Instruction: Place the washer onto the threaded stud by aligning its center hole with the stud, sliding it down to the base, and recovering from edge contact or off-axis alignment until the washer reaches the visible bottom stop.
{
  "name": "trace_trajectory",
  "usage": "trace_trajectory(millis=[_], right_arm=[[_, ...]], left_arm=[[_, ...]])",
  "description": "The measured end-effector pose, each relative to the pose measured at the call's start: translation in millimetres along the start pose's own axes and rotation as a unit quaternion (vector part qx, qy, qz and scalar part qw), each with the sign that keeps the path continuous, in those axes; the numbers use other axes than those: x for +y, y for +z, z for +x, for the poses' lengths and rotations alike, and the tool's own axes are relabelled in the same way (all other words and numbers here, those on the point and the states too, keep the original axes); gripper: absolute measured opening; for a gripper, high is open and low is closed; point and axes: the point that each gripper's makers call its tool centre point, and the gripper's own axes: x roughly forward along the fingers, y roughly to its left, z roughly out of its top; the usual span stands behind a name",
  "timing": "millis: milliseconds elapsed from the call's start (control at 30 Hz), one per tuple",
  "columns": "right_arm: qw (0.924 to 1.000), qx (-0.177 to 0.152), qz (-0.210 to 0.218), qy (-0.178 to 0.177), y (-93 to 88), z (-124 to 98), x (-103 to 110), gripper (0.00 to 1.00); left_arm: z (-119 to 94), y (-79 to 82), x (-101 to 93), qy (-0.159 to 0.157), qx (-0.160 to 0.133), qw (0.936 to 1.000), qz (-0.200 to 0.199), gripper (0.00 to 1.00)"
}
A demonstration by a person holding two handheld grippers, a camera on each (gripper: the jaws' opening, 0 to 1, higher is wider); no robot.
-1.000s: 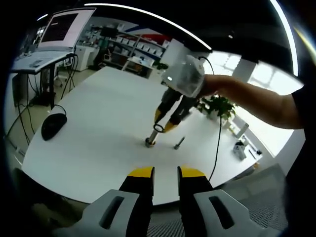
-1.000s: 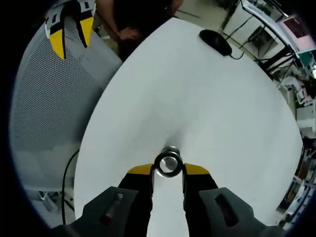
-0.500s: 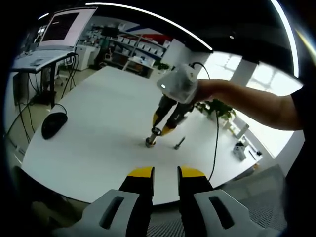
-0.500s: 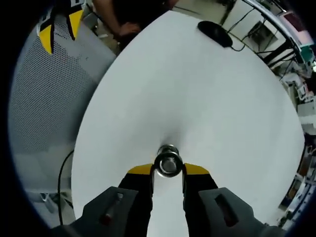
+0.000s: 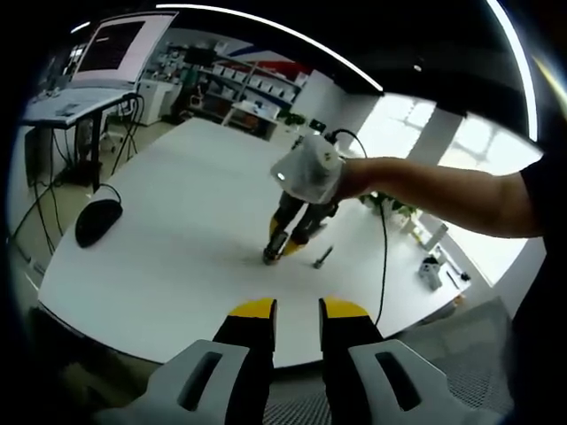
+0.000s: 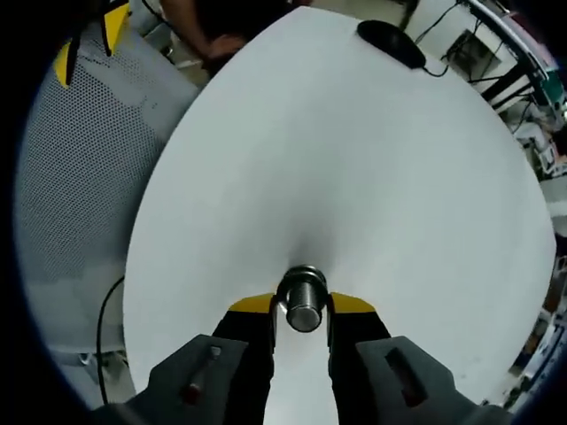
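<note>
Your right gripper [image 6: 302, 307] straddles the threaded stud [image 6: 304, 301] on the white desk [image 6: 372, 177], washer not discernible; your left gripper [image 5: 297, 310] hangs open, with a loose bolt [image 5: 322, 258] visible beyond it

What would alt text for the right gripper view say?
The right gripper, yellow-tipped, reaches down over a threaded stud standing on a white table, its jaws either side of the stud. A black mouse lies at the far edge.

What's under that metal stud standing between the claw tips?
The stud stands upright on the white table, between the right claw tips. Its base is hidden by its own top, so the washer's seating can't be seen.
</note>
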Motion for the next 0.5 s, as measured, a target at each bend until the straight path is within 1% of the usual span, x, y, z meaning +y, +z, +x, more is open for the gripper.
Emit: trace_trajectory(millis=[233, 300, 333, 467, 500], right_arm=[[1.0000, 0.006, -0.003, 0.007, -0.9, 8.8, 0.0, 0.22], [1.0000, 0.006, 0.002, 0.007, -1.8, 11.7, -0.4, 0.22], [1.0000, 0.004, 0.003, 0.002, -1.1, 10.9, -2.6, 0.22], [0.9999, 0.001, 0.010, 0.011, -1.5, 10.5, -0.8, 0.22], [0.9999, 0.001, 0.010, 0.009, -0.6, 10.4, -0.8, 0.23]], left_arm=[[-0.1, -0.5, 1.0, 0.002, 0.001, 1.0000, -0.002, 0.17], [-0.2, -0.9, 0.8, 0.002, 0.002, 1.0000, -0.002, 0.17], [-0.1, -1.1, 0.8, 0.001, 0.003, 1.0000, -0.002, 0.17], [0.6, -1.9, -0.6, -0.002, 0.006, 1.0000, 0.006, 0.15], [0.7, -2.0, -0.6, -0.002, 0.006, 1.0000, 0.006, 0.15]])
